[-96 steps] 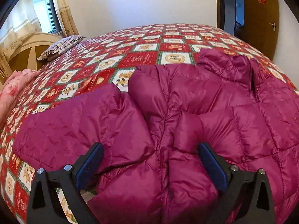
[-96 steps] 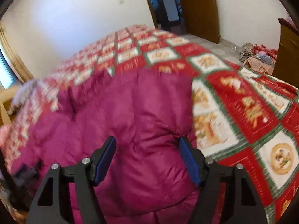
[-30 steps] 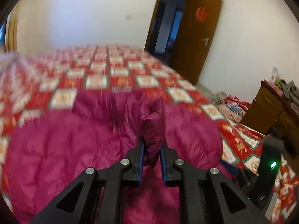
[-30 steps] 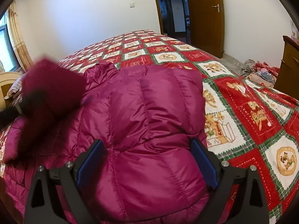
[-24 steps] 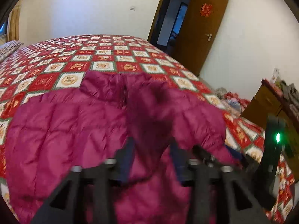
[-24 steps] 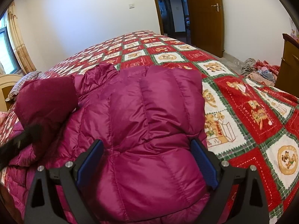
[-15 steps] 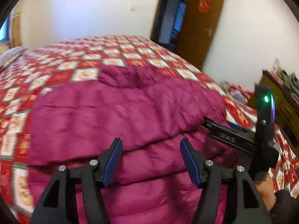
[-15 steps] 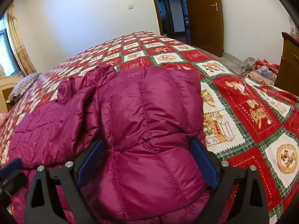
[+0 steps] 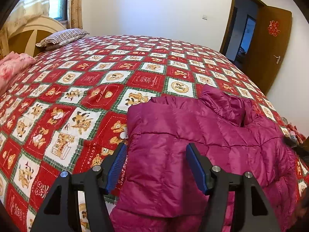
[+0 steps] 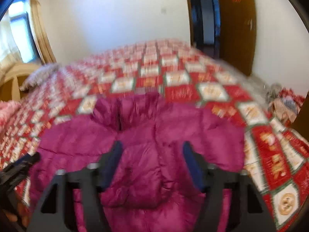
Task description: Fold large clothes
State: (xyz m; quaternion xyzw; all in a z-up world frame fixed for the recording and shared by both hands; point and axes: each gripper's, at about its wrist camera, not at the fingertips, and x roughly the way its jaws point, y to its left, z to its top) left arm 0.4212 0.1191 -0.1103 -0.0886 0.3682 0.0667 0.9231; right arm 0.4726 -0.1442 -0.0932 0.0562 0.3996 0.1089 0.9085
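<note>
The left hand-held gripper (image 9: 156, 166) hangs spread over the near left part of the magenta down jacket (image 9: 202, 141), gripping nothing. The right hand-held gripper (image 10: 151, 164), blurred, is likewise spread above the jacket's middle. The jacket lies on the bed's red teddy-bear quilt (image 9: 96, 89), sleeves folded in; a striped pillow (image 9: 61, 37) sits far off.

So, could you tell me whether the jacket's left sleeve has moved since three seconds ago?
Yes: the left sleeve now lies folded across the jacket, no longer spread on the bedspread.
</note>
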